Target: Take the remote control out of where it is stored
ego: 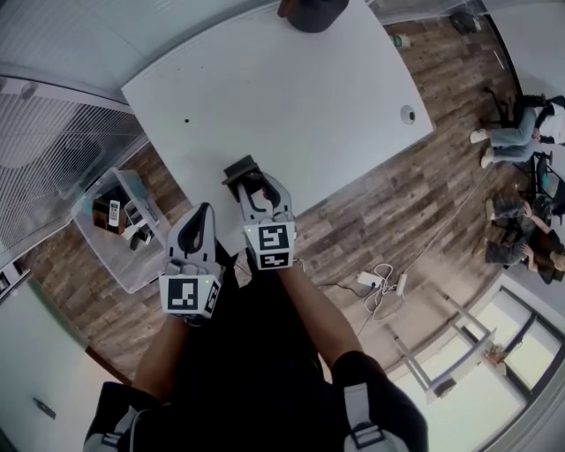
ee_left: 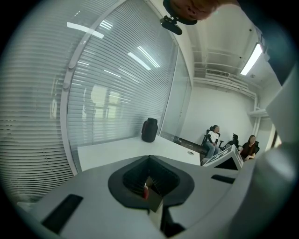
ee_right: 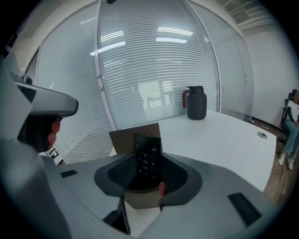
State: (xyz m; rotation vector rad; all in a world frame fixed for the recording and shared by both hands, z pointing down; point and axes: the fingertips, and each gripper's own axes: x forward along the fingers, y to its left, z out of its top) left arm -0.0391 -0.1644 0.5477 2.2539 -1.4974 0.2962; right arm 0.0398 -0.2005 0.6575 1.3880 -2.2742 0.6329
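A black remote control (ee_right: 147,156) lies on a piece of brown cardboard (ee_right: 125,138) at the near edge of the white table (ego: 265,79). My right gripper (ee_right: 148,175) stands open around it, with the remote between the jaws and the pads not pressing on it. The head view shows the same gripper (ego: 261,189) at the table's near edge, with the dark remote (ego: 240,167) just past its tips. My left gripper (ego: 202,217) hangs lower left, off the table, over the floor. Its jaws (ee_left: 149,164) are shut with nothing between them.
A black jug (ego: 311,11) stands at the table's far end, and a round cable port (ego: 407,114) sits near the right edge. On the floor lie a clear plastic bin (ego: 93,234) at left and a power strip with cables (ego: 381,282) at right. People sit far right (ego: 516,128).
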